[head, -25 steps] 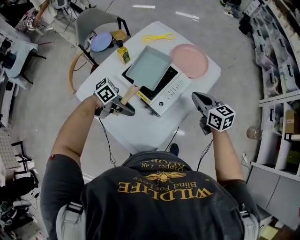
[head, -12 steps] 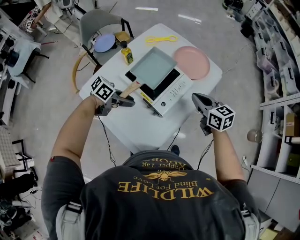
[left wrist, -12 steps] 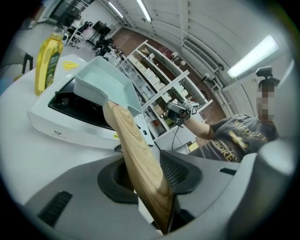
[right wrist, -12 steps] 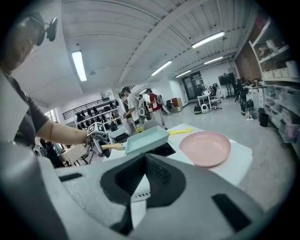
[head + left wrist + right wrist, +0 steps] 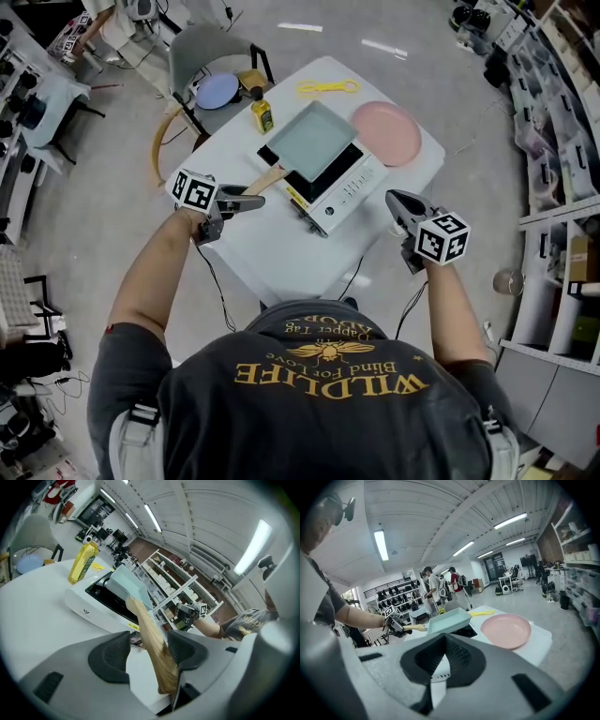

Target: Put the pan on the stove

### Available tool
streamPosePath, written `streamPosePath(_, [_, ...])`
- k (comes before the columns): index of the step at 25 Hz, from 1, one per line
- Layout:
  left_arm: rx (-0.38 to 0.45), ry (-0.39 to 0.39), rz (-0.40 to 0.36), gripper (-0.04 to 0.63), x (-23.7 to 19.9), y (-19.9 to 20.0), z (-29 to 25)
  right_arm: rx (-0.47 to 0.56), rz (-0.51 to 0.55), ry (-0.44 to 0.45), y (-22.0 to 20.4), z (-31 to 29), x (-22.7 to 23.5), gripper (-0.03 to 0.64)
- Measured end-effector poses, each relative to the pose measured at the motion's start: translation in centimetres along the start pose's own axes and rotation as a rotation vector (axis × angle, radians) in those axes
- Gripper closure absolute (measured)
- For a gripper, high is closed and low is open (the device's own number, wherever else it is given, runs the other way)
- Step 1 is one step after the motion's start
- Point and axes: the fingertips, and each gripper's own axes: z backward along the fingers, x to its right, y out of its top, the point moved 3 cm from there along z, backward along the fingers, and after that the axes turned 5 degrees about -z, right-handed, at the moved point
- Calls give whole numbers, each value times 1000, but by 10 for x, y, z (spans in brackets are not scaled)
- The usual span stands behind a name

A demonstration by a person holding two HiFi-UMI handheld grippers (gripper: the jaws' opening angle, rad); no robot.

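Pan (image 5: 312, 141) pale teal; stove (image 5: 349, 187) white, black top; plate (image 5: 387, 133) pink; bottle (image 5: 263, 116) yellow.

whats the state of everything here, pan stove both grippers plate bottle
pan, flat on the stove, empty
pan handle, between the left jaws, not clamped
left gripper, open
right gripper, shut, empty
stove, under the pan, on or off can't tell
pink plate, empty, lying flat
yellow bottle, upright

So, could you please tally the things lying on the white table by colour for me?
Yellow: 2, the bottle and the thin looped item
Pink: 1, the plate
Pale green: 1, the pan
White: 1, the stove
Total: 5
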Motion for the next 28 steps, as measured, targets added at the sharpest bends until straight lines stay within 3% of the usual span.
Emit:
streamPosePath(10, [242,152,22,257,14,-8,33,25,25,-3,16,16,-6,617])
streamPosePath(15, [386,229,5,245,34,-8,59,48,28,-5,27,26,-5,617])
streamPosePath(22, [495,339,-169,265,81,22,87,80,65,-7,47,47,-6,617])
streamPosePath(28, [582,306,-342,301,138,73,80,116,99,-4,69,56,-14,617])
